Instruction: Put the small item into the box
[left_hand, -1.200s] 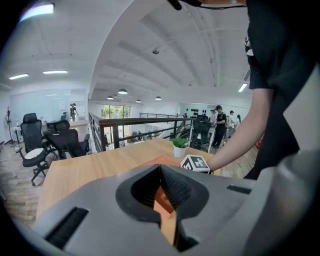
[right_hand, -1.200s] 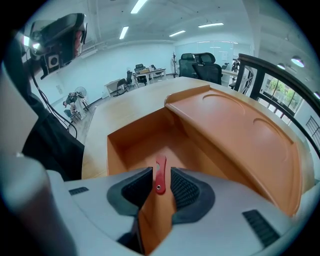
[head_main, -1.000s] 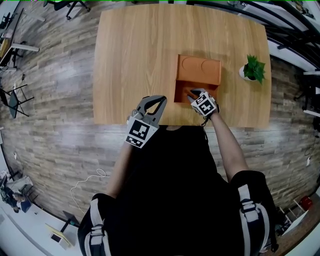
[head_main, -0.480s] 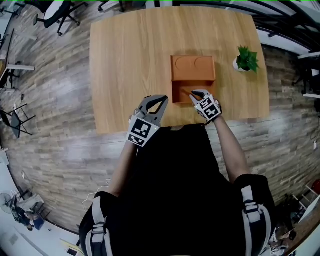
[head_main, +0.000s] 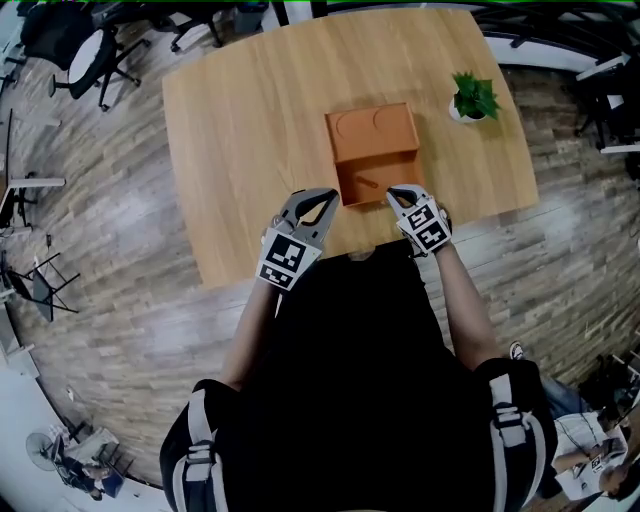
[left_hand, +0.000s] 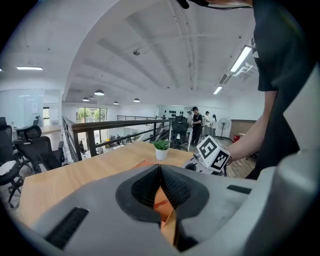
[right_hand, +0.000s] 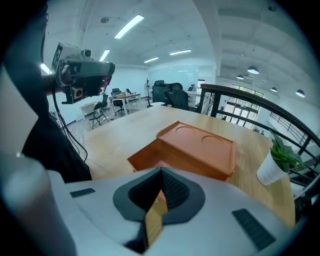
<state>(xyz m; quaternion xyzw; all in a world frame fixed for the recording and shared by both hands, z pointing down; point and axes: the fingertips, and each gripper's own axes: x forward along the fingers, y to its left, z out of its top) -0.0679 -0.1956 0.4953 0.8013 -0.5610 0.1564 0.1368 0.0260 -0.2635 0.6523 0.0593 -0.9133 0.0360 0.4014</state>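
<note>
An orange box (head_main: 372, 132) lies on the wooden table (head_main: 250, 120), its lid slid back over the far half and its near compartment (head_main: 362, 185) uncovered. A small orange item (head_main: 367, 183) lies inside that compartment and shows past the left jaws as the item (left_hand: 161, 204). My right gripper (head_main: 392, 190) hovers just off the box's near right corner, shut and empty; in its own view the tips (right_hand: 161, 170) meet in front of the box (right_hand: 197, 146). My left gripper (head_main: 328, 196) is shut with nothing in it, left of the box's near corner.
A small potted plant (head_main: 472, 97) stands right of the box near the table's far right edge, also seen as the plant (right_hand: 277, 160). The table's near edge runs just under both grippers. Office chairs (head_main: 95, 50) stand on the plank floor beyond the far left corner.
My right gripper has drawn back out of the box's open compartment toward the table's near edge, and its jaws have come together. The left gripper has barely moved.
</note>
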